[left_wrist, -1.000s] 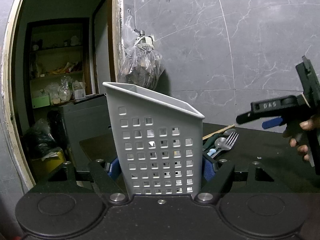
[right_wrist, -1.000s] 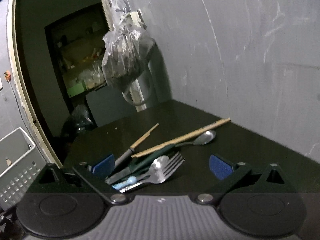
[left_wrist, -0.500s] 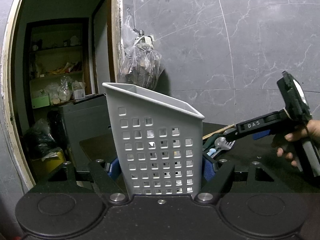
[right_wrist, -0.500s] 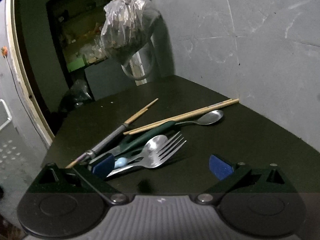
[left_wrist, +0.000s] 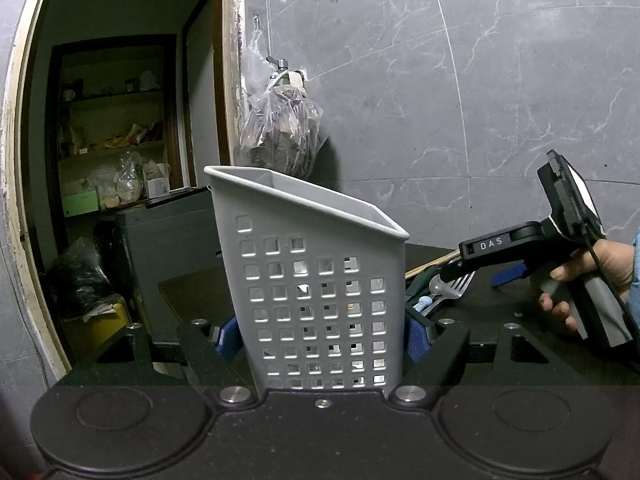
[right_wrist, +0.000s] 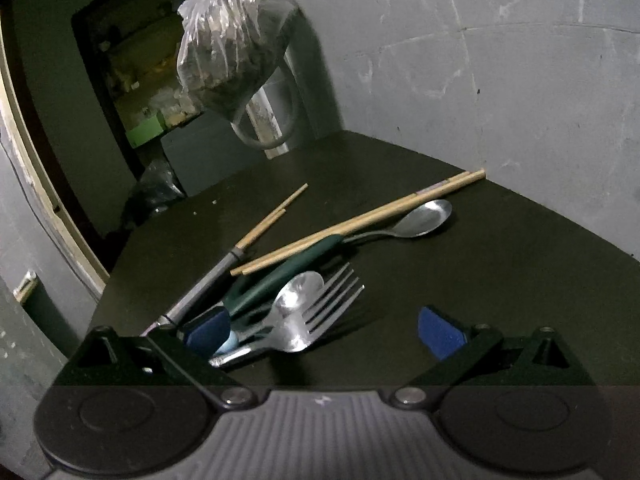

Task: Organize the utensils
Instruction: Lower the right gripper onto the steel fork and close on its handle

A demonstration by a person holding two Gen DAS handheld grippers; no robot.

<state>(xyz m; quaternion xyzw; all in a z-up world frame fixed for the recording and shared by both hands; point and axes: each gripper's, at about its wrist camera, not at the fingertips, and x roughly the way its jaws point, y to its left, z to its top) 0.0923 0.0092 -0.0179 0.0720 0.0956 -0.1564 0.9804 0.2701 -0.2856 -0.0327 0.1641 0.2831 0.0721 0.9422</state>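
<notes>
My left gripper [left_wrist: 322,338] is shut on a grey perforated utensil holder [left_wrist: 312,280], which stands upright between its blue pads. A pile of utensils lies on the dark table [right_wrist: 500,280]: a fork [right_wrist: 324,312], a small spoon [right_wrist: 300,292], a green-handled spoon [right_wrist: 424,216], long wooden chopsticks [right_wrist: 360,224] and a metal-handled pair [right_wrist: 260,228]. My right gripper [right_wrist: 324,330] is open just above the pile, with the fork's neck between its fingers and no pad touching it. In the left wrist view the right gripper [left_wrist: 480,276] reaches over the fork [left_wrist: 460,284] beside the holder.
A filled plastic bag [right_wrist: 232,48] hangs on the grey marble wall [left_wrist: 480,100] above the table's far corner. A doorway on the left opens onto cluttered shelves [left_wrist: 112,140]. A person's hand [left_wrist: 580,276] holds the right gripper's handle.
The right gripper has come down and closer to the utensil pile, staying open. The left gripper and the holder have not moved.
</notes>
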